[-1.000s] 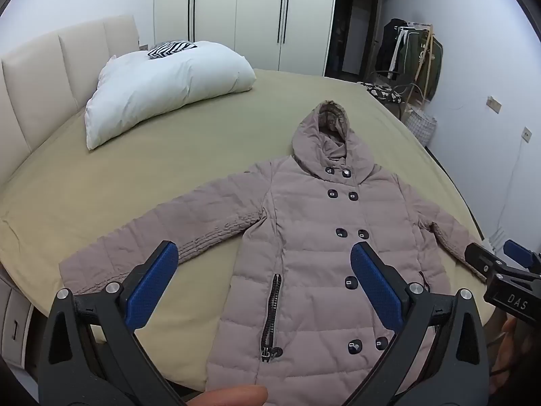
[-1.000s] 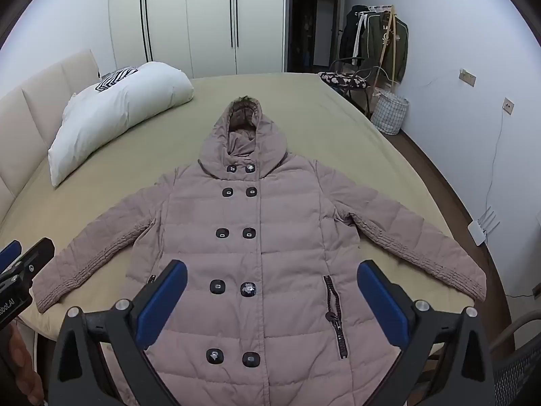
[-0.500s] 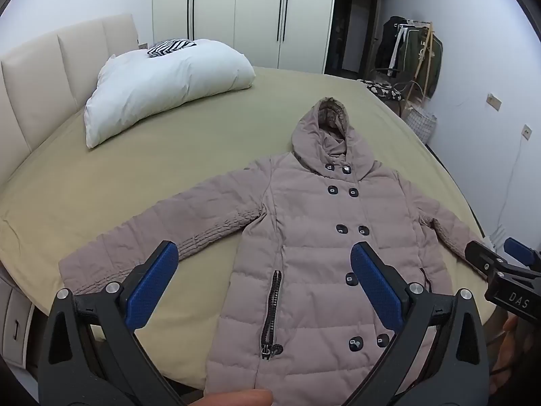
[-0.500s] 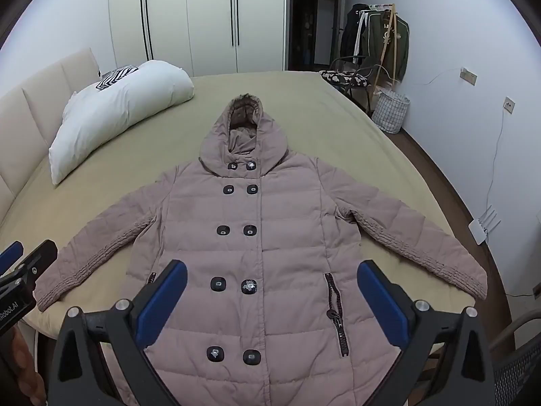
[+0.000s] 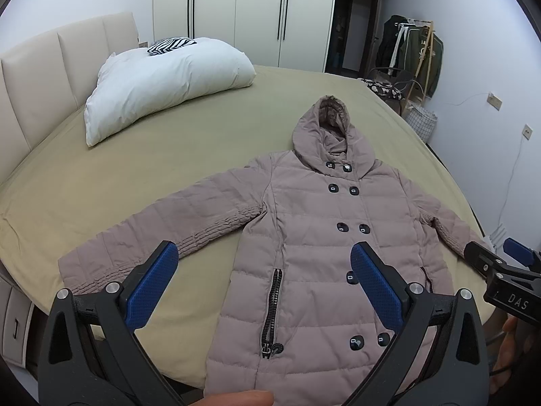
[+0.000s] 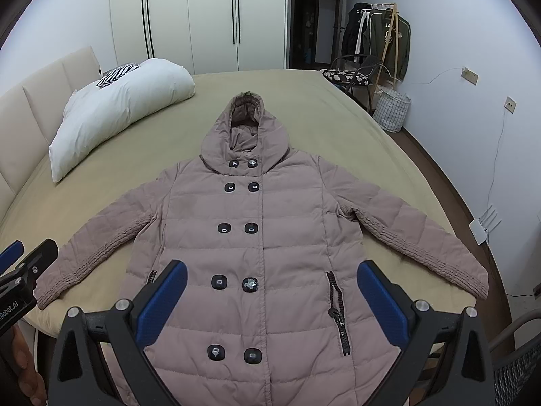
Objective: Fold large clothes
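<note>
I see the mauve quilted hooded coat (image 6: 270,237) spread flat, unfolded; my left gripper (image 5: 263,284) and right gripper (image 6: 270,301) hover wide, empty; every fold remains.

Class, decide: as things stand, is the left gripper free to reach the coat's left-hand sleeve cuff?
Probably yes. The left gripper is open above the bed, and the cuff lies flat near the edge with nothing on it.

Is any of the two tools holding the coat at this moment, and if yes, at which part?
No, nothing is held. The left tool and the right tool are both open above the coat, which lies flat on the bed.
</note>
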### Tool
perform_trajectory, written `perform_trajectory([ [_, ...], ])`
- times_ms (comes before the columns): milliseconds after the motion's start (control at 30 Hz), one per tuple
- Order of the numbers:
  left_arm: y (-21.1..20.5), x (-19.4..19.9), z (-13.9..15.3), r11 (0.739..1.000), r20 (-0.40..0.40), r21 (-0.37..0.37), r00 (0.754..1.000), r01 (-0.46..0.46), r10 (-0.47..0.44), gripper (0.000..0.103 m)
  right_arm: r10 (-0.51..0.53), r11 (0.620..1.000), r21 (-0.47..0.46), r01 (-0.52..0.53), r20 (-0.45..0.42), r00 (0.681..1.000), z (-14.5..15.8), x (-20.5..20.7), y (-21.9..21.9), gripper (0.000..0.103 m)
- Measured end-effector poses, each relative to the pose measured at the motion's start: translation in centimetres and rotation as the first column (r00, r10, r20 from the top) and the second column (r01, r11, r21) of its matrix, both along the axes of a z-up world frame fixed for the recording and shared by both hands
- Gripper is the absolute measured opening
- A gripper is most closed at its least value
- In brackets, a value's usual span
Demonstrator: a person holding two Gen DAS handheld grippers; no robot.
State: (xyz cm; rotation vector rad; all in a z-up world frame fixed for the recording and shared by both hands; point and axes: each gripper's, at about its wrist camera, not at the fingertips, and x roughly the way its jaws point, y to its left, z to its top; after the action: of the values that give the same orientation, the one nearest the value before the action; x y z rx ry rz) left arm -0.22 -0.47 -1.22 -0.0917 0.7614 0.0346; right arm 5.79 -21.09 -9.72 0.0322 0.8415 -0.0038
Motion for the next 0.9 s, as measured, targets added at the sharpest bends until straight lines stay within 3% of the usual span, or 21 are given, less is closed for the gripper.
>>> perform_trajectory([
  [667,-0.1,0.1,0.0,1.000,-0.004,0.000,1.000,0.000,0.000,0.103,-0.001,1.000,0.000,0.001,-0.002,1.000,0.1,0.2,-0.1,0.103],
  [900,0.2,-0.4,-1.2,1.000,-0.005,0.000,1.000,0.000,0.000,0.103,0.002,1.000,0.000,-0.002,-0.005,1.000,-0.2,0.1,0.1,0.103],
])
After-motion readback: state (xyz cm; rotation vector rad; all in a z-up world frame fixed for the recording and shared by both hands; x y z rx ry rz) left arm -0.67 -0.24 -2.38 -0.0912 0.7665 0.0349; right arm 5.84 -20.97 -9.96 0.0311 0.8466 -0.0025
